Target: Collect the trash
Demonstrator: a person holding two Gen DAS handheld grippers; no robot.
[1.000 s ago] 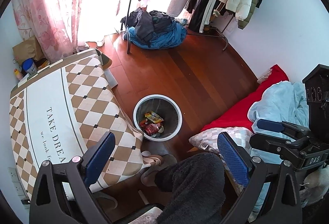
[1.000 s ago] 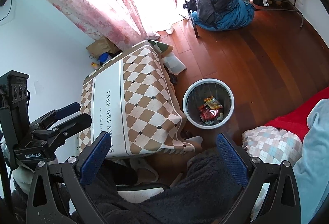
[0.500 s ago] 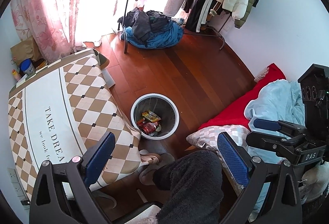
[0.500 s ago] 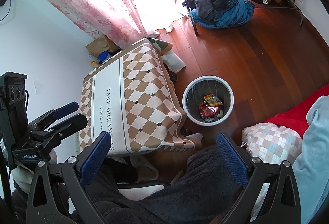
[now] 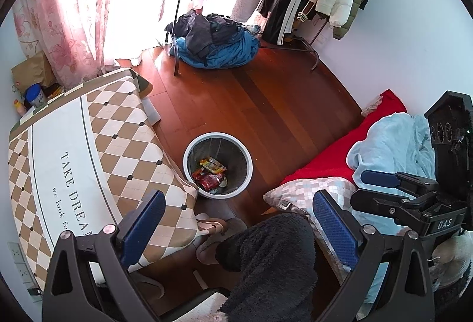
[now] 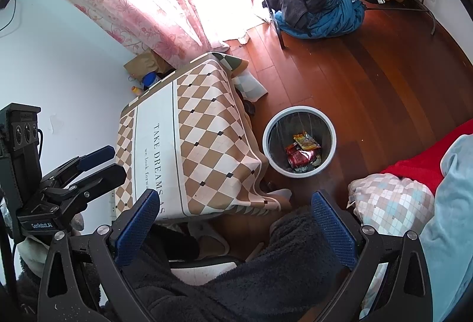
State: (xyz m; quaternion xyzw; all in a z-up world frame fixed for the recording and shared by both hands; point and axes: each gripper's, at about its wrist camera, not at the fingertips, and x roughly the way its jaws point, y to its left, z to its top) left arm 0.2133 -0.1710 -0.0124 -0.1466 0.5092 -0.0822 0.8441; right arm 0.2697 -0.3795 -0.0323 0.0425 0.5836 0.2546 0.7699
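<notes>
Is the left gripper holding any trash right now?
No, the left gripper is open with nothing between its fingers; the wrappers lie in the bin.

White-rimmed bin upright on floor, holding wrappers.

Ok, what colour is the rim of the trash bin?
White, around a dark inside; the right wrist view shows the trash bin best.

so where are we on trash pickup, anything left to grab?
Done: wrappers and a crushed red can lie in the white bin on the floor beside the table. In hand: nothing. The left gripper and right gripper are both open and empty, held above the person's lap. Left: no loose trash shows on the checkered tablecloth or the wood floor, so it looks essentially finished.
</notes>
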